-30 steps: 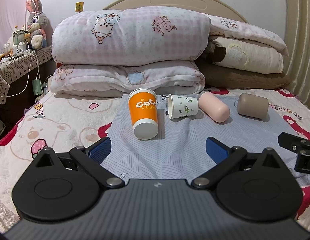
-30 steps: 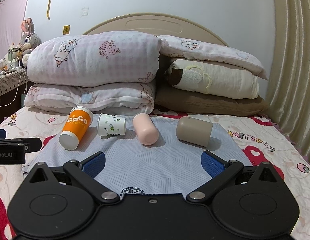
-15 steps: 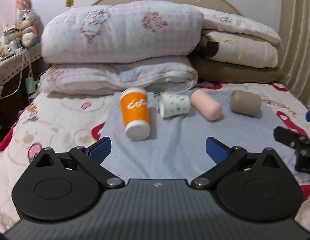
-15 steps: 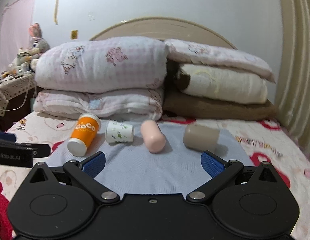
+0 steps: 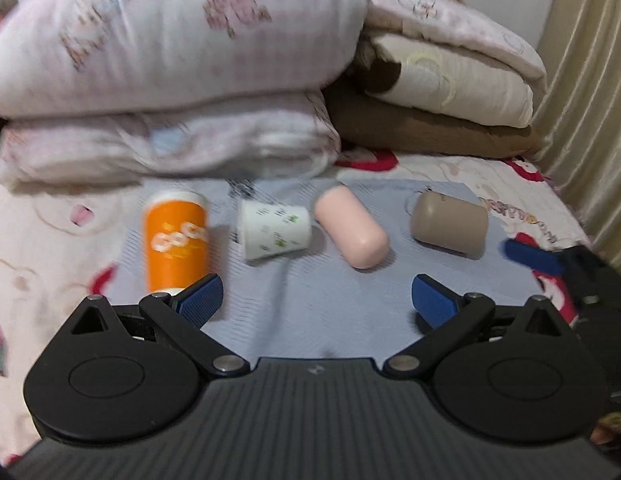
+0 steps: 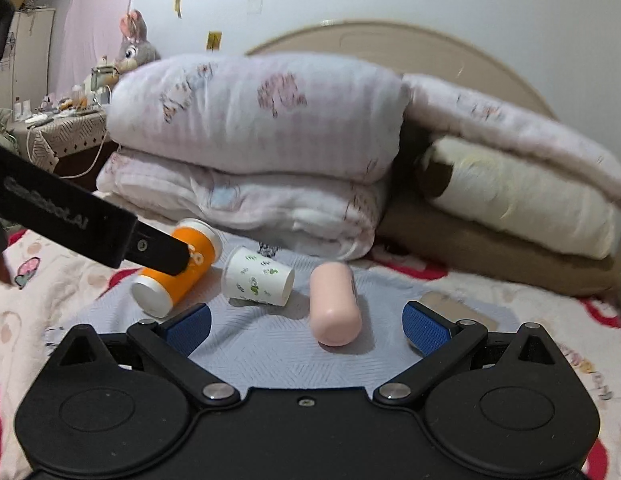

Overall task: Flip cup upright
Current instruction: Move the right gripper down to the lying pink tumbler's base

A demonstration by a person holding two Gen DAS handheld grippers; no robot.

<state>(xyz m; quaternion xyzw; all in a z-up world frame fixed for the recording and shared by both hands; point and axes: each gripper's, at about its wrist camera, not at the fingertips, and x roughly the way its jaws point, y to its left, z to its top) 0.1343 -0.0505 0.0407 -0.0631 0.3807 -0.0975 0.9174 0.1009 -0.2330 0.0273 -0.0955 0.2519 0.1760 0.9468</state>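
Several cups lie on their sides on a grey-blue cloth [image 5: 310, 304] on the bed. From left: an orange cup [image 5: 175, 240] [image 6: 178, 270], a white leaf-print paper cup [image 5: 272, 230] [image 6: 258, 282], a pink cup [image 5: 352, 232] [image 6: 334, 308], and a tan cup [image 5: 448, 230], mostly hidden behind my right finger in the right wrist view. My left gripper [image 5: 314, 300] is open and empty, just short of the orange and white cups. My right gripper [image 6: 306, 326] is open and empty, with the pink cup between its fingers' line. The left gripper's finger [image 6: 122, 240] crosses the orange cup in the right wrist view.
Folded quilts and pillows [image 5: 170, 80] [image 6: 262, 140] are stacked right behind the cups against the headboard. A beige curtain [image 5: 590, 120] hangs at the right. A cluttered bedside table [image 6: 58, 128] with a plush rabbit [image 6: 134, 46] stands far left.
Both grippers have moved forward toward the cups, which now look larger. The right gripper has swung left, so the pink cup is centred and the left gripper now crosses its view.
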